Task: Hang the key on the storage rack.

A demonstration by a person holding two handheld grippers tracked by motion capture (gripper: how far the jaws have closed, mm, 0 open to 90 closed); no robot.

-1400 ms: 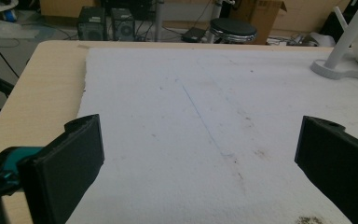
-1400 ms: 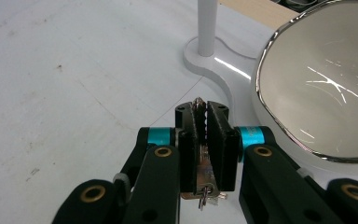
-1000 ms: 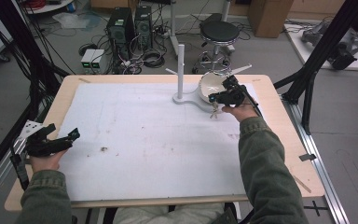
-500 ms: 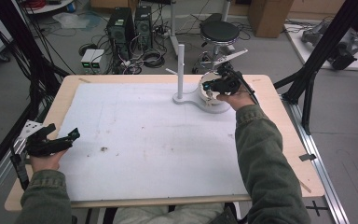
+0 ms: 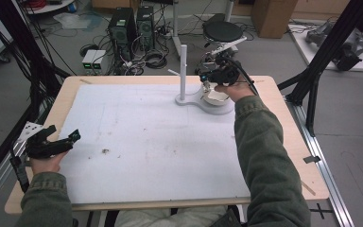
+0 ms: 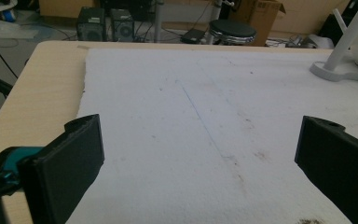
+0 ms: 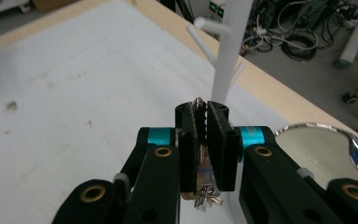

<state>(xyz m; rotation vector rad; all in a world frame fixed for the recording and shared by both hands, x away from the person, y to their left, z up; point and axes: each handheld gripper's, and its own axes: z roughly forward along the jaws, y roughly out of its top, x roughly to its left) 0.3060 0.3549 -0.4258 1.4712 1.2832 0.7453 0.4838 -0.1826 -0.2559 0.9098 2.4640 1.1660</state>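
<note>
One key (image 7: pixel 200 175) pinched flat in right gripper (image 7: pixel 200 109) jaws, up beside white peg stand (image 5: pixel 183 71) at desk (image 5: pixel 66 97) far edge. Left gripper (image 5: pixel 56 141) jaws spread wide, nothing betw., near front-left corner.

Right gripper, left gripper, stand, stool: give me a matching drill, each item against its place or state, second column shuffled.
Items:
1. right gripper
2. left gripper
3. white stand
4. black stool

Places or states:
A. on the floor beyond the table's far edge
B. jaws wide apart, nothing between them
C. upright on the white mat, pegs sticking out
D. jaws shut on a key

Pairs: 1-D, 2-B, 3-C, 4-A
</note>
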